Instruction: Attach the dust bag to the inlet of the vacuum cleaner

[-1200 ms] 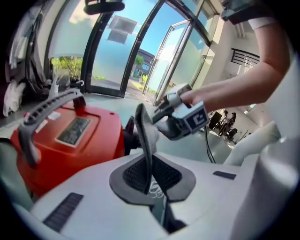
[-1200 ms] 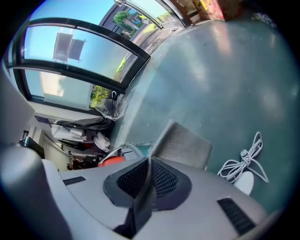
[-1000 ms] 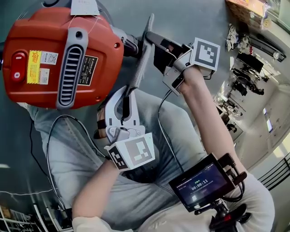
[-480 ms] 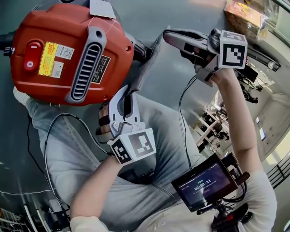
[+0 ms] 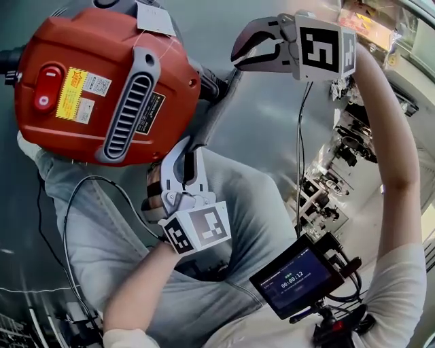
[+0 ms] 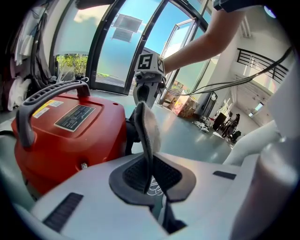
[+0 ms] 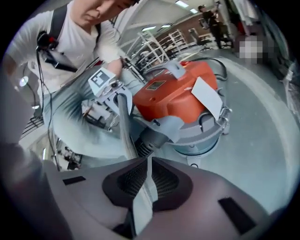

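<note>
A red vacuum cleaner (image 5: pixel 102 88) stands on the grey floor, its dark ribbed inlet (image 5: pixel 212 84) pointing right. A flat grey dust bag (image 5: pixel 216 112) runs edge-on past the inlet, stretched between both grippers. My left gripper (image 5: pixel 189 148) is shut on the bag's near end, just below the vacuum. My right gripper (image 5: pixel 240 54) is shut on the far end, raised above and right of the inlet. In the left gripper view the bag (image 6: pixel 146 131) stands clamped between the pads of that gripper (image 6: pixel 151 180). In the right gripper view the bag (image 7: pixel 123 126) runs from that gripper (image 7: pixel 149 180) beside the inlet (image 7: pixel 146 143).
A white tag (image 5: pixel 155 19) hangs on the vacuum's top. A black cable (image 5: pixel 75 224) loops over the person's jeans. A small monitor (image 5: pixel 299 275) sits at the lower right. A cardboard box (image 5: pixel 367 20) and racks stand at the far right.
My right gripper has risen and rolled over with the bag's far end, so its marker cube now faces the head camera. The left gripper has held still.
</note>
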### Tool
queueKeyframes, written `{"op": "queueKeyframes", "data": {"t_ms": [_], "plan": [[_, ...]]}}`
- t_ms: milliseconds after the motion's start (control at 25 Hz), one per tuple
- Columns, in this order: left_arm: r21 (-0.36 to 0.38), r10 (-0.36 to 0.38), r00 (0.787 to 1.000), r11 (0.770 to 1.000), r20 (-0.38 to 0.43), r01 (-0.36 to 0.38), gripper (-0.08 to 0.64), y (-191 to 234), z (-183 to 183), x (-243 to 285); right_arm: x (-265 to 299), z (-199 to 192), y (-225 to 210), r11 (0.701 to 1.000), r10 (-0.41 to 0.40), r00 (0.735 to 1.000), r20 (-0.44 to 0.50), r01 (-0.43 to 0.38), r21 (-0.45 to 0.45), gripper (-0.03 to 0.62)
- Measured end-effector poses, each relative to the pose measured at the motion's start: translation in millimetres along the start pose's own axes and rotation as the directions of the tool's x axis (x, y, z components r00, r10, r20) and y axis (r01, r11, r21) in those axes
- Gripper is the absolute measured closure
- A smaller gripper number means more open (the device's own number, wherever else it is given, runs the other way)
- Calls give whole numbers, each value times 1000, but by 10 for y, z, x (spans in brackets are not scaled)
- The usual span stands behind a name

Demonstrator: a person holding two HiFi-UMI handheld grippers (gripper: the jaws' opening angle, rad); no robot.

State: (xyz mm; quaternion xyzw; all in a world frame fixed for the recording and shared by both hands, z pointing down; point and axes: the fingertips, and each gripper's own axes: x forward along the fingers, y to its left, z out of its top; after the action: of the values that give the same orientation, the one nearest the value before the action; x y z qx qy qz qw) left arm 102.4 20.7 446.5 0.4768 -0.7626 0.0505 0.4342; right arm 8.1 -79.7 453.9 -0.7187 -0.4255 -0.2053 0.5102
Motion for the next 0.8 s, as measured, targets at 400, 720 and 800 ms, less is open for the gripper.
{"op": "queueKeyframes", "data": {"t_ms": [400, 720, 800], "plan": [[-13, -2, 1000, 1000, -6, 2, 545, 54, -5, 5, 318, -217, 163, 978, 133, 970, -203, -162, -133, 558], [0, -34, 998, 999, -57, 34, 545, -21, -177, 107, 343, -94, 285, 951, -28, 953, -301, -67, -301, 578], [-21, -83, 990, 996, -115, 82, 545, -66, -313, 202, 312, 53, 338, 934, -114, 952, -285, 5, -357, 578]]}}
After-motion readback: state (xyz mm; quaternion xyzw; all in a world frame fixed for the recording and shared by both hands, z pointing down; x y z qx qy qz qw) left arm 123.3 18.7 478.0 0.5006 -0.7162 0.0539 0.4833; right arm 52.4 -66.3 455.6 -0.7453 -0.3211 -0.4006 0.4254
